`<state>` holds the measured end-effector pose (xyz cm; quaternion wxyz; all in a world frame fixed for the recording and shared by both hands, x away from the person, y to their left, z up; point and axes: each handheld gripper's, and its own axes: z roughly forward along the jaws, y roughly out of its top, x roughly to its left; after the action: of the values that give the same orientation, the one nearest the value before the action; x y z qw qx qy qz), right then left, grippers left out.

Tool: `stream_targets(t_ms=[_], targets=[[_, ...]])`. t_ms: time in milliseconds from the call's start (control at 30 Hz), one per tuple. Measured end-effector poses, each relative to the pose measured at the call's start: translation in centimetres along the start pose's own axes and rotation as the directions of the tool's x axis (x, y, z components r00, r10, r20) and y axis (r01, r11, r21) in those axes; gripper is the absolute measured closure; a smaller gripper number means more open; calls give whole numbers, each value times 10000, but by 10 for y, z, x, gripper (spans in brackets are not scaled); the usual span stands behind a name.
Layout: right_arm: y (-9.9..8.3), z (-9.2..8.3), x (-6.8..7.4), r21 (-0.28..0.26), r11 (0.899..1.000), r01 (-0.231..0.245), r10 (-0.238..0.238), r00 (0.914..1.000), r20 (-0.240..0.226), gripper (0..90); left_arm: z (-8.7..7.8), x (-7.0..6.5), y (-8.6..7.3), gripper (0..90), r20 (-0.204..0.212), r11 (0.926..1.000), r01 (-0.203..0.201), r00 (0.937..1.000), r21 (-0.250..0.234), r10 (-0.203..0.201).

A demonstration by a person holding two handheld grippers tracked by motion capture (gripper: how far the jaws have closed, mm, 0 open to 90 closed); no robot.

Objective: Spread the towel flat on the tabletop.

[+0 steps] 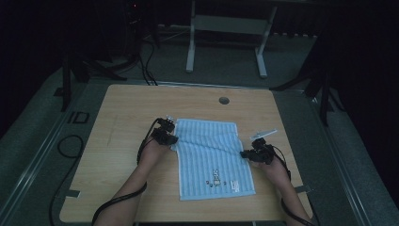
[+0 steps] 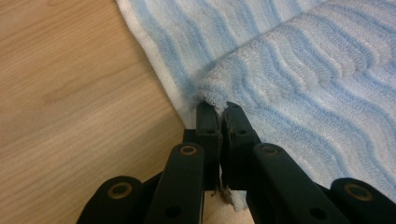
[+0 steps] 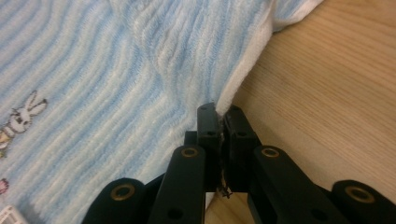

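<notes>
Your left gripper (image 1: 170,137) pinches towel's left edge | your right gripper (image 1: 246,154) clamps its right edge | towel (image 1: 214,160): ribbed blue-white terry, rectangular, mid-table, long axis near-far, bunny print at near end | wood-grain table (image 1: 122,113).

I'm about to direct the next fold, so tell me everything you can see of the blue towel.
The towel is light blue terry with wavy white stripes, a small rabbit motif and a label near its near edge. It lies on the wooden table, with a raised diagonal crease across its middle. The left gripper pinches its left edge and the right gripper its right edge, both jaws closed on cloth.
</notes>
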<state>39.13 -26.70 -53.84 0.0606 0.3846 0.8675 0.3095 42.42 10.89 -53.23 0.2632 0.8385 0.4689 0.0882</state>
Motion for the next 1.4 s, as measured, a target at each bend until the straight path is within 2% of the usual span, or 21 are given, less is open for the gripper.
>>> stream_targets(t_ms=[100,200,300,333,367,433,500,567,633,700,733,767,800,833,967,1000,1067,1200,1267,1300,1400], targets=[[2,2,-1,-24,9999,-124,124,9999,-8,866,1,1,2,860,-28,10000,-19,10000,67,20],[4,2,-1,38,10000,-3,3,9999,133,859,-1,0,4,839,-85,9999,-104,9999,113,105],[5,-5,0,-75,10000,24,-23,9999,140,799,-13,0,0,787,-143,9998,-197,9997,-13,197],[5,-5,0,-75,10000,24,-23,9999,140,799,-13,0,0,714,-143,9998,-197,9997,-13,197],[5,-11,-1,-106,9999,4,-3,9999,102,744,-21,0,-2,714,-222,9995,-283,9994,-122,280],[4,-24,-2,-286,9996,-11,15,9999,146,655,-34,-2,-7,583,-297,9990,-369,9989,-233,362],[1,-36,-1,-430,9990,95,-95,10000,-1,568,-48,-5,-13,554,-246,9976,-561,9982,-393,552],[-2,-46,5,-571,9979,292,-292,9996,4,496,-60,-14,-20,493,55,9958,-701,9975,-591,705],[-7,-55,14,-696,9957,604,-601,9982,64,463,-71,-28,-28,476,501,9896,-1198,9910,-801,1241],[-11,-60,23,-769,9936,828,-834,9965,-52,464,-77,-45,-37,448,953,9823,-1717,9793,-748,1784],[-11,-60,23,-769,9936,828,-834,9965,-52,464,-77,-45,-37,447,953,9823,-1717,9793,-748,1784],[-16,-64,35,-770,9908,1115,-1129,9935,-142,496,-80,-60,-46,447,1419,9763,-1990,9674,-850,2096],[-16,-64,35,-770,9908,1115,-1129,9935,-142,496,-80,-60,-46,447,1419,9763,-1990,9674,-850,2096],[-22,-65,46,-846,9867,1391,-1422,9893,-328,516,-80,-75,-55,447,1897,9736,-2077,9563,-951,2225],[-35,-60,62,-735,9822,1728,-1765,9831,-485,516,-74,-100,-72,447,2305,9591,-2700,9311,-850,2826],[-35,-60,62,-735,9822,1728,-1765,9831,-485,516,-74,-100,-72,447,2305,9591,-2700,9311,-850,2826],[-46,-52,68,-551,9813,1843,-1871,9811,-501,527,-66,-109,-82,447,2191,9508,-3037,9253,-611,3096],[-54,-39,68,-225,9829,1830,-1837,9824,-340,529,-53,-109,-89,450,2243,9535,-3008,9281,-192,2973],[-55,-32,67,2,9826,1857,-1857,9824,-199,526,-49,-109,-89,450,2139,9527,-3036,9300,-120,2990],[-55,-29,67,117,9830,1834,-1833,9830,-86,525,-42,-108,-89,450,2007,9495,-3137,9308,89,3057],[-54,-27,66,57,9820,1889,-1889,9820,-35,525,-38,-106,-88,454,1984,9509,-3095,9320,2,3033]])
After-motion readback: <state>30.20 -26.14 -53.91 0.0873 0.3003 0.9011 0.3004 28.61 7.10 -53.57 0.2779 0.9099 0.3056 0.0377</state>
